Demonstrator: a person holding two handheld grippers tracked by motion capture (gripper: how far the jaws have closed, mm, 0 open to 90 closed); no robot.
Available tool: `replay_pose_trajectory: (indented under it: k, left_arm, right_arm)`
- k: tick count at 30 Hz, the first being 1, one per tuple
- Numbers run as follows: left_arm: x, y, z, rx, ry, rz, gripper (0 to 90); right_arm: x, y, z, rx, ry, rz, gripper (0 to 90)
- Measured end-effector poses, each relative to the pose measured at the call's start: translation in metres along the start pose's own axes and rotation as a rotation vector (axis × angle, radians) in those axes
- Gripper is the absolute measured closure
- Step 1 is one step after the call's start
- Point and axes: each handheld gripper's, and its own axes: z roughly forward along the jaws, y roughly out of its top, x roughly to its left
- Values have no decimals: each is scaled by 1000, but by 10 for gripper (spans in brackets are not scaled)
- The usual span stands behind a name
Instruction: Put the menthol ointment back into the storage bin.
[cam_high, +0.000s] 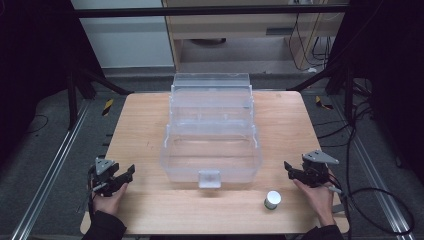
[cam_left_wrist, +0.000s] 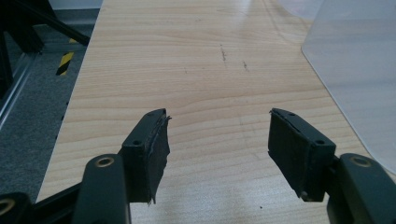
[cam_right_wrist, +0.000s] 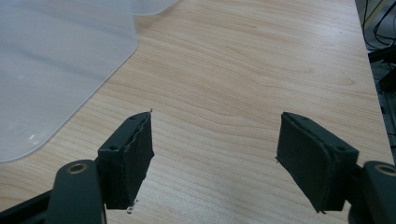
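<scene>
A clear plastic tiered box (cam_high: 211, 131) stands open in the middle of the wooden table (cam_high: 140, 125), its trays stepped back and a latch (cam_high: 209, 178) at its front. A small white-capped jar (cam_high: 272, 199) sits near the front edge, right of the latch. My left gripper (cam_high: 125, 178) rests at the table's front left, open, nothing between its jaws (cam_left_wrist: 217, 140). My right gripper (cam_high: 292, 170) rests at the front right, open and empty (cam_right_wrist: 215, 149). The box's clear wall (cam_left_wrist: 359, 70) shows at the right of the left gripper view and its wall (cam_right_wrist: 56, 60) at the left of the right gripper view.
Black frame legs (cam_high: 75, 95) stand at both sides of the table. Cables (cam_high: 370, 200) trail on the grey floor at the right. A wooden cabinet (cam_high: 240, 30) stands behind the table. Bare wood lies between each gripper and the box.
</scene>
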Motion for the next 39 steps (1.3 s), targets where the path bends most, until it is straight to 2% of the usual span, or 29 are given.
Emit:
replay_pose_trajectory:
  k: [7,9,16,19,24,25,26,28,29,32,34,35,36,39]
  left_arm:
    - [-2,0,2,7,-23,4,398]
    - [-3,0,3,14,-24,13,408]
    - [-3,-1,3,20,-23,5,445]
    - [-4,-1,3,22,-24,9,452]
    - [-5,-1,4,29,-24,13,454]
    - [-5,-1,4,30,-24,13,454]
    - [-5,-1,4,31,-25,14,454]
    - [-5,-2,4,35,-24,19,450]
    - [-5,-2,4,35,-24,19,449]
    - [-6,-2,5,38,-28,20,448]
    - [-6,-2,4,38,-29,22,447]
    - [-6,-2,4,38,-29,22,447]
    - [-6,-2,5,38,-29,23,447]
    - [-6,-2,5,39,-29,24,445]
  right_arm:
    - [2,7,-3,1,22,-13,262]
    - [3,10,-5,-4,36,-11,264]
    - [3,27,-15,-15,54,-44,252]
    - [2,32,-17,-5,72,-53,244]
    - [5,46,-22,7,83,-107,243]
    - [7,52,-23,35,100,-130,237]
    - [7,52,-23,35,100,-130,237]
    - [11,61,-25,58,121,-178,231]
    - [11,61,-25,58,121,-178,231]
    - [15,68,-27,66,161,-192,233]
    - [19,74,-30,85,176,-232,232]
    - [19,74,-30,85,176,-232,232]
    - [21,78,-33,99,183,-260,232]
    - [24,83,-37,119,207,-283,232]
